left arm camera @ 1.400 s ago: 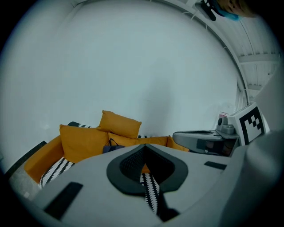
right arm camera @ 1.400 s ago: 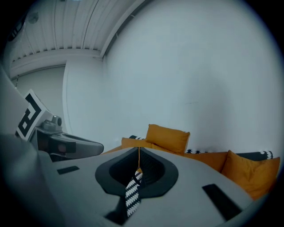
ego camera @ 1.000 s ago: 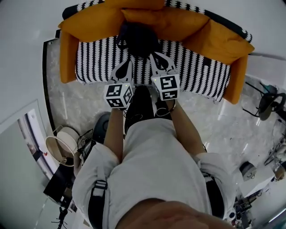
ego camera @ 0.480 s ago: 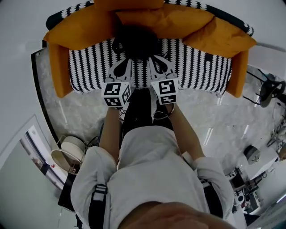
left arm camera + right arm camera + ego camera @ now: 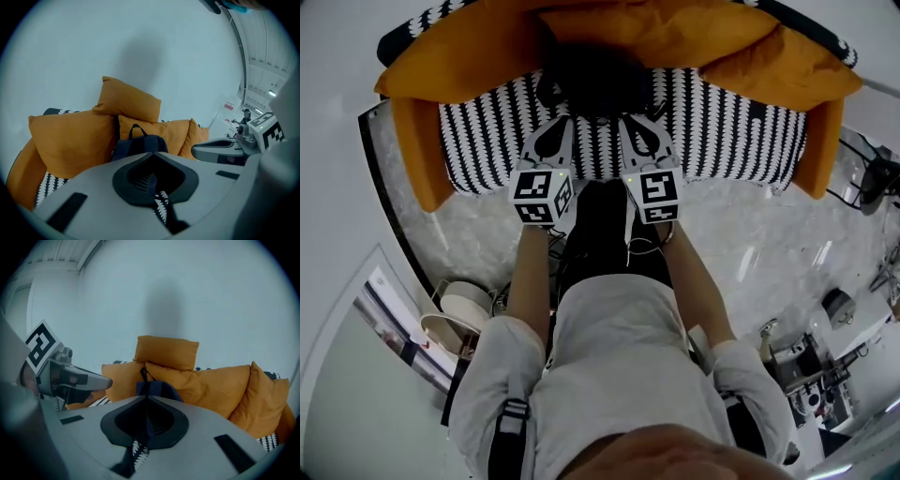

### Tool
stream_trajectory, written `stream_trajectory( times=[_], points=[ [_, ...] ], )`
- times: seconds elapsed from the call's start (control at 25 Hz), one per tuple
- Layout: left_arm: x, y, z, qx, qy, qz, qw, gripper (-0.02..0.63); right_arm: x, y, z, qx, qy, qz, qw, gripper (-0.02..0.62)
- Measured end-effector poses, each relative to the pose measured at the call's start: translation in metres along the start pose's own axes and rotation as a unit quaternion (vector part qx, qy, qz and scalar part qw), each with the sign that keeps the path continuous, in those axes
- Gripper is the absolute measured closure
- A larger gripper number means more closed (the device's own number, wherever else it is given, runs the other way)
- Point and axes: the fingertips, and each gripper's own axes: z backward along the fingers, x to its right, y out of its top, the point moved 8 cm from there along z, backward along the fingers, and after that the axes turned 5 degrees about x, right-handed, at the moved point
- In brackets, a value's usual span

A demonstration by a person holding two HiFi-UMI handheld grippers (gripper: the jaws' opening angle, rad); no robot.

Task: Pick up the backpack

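Observation:
A dark navy backpack (image 5: 595, 80) with a loop handle leans upright against orange cushions at the back of a black-and-white striped sofa (image 5: 487, 131). My left gripper (image 5: 560, 129) and right gripper (image 5: 636, 126) hover side by side over the seat, just short of the backpack, both shut and empty. In the left gripper view the backpack (image 5: 138, 143) rises right behind the shut left gripper (image 5: 153, 154), with the right gripper's (image 5: 220, 149) side visible. From the right gripper view, the backpack (image 5: 159, 389) stands straight ahead of the shut right gripper (image 5: 146, 396).
Orange cushions (image 5: 675, 33) line the sofa back and orange armrests (image 5: 417, 155) close both ends. Pale marble floor (image 5: 750, 244) lies in front. A round white stool (image 5: 455, 314) and cables sit at the lower left. Chairs and equipment (image 5: 825, 366) stand on the right.
Both grippers have come down and forward together toward the backpack, and the sofa now fills more of the head view. Their jaws stayed shut.

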Motion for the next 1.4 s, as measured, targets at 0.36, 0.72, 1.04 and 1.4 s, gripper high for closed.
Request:
stream_trajectory(
  times=[0.36, 0.72, 1.04, 1.4],
  points=[
    [-0.049, -0.021, -0.029, -0.029, 0.001, -0.02, 0.9994, 0.594, -0.001, -0.021, -0.048, -0.009, -0.015, -0.013, 1.0, 0.555],
    [-0.078, -0.031, -0.061, -0.049, 0.016, -0.064, 0.9966, 0.594, 0.006, -0.022, -0.078, -0.025, -0.025, -0.016, 0.999, 0.554],
    [-0.096, -0.041, -0.09, -0.076, 0.02, -0.112, 0.9906, 0.594, 0.007, -0.033, -0.097, -0.037, -0.02, -0.023, 0.999, 0.554],
    [-0.115, -0.05, -0.114, -0.105, -0.03, -0.13, 0.9855, 0.412, 0.006, -0.043, -0.119, -0.056, -0.023, -0.038, 0.997, 0.408]
  ],
)
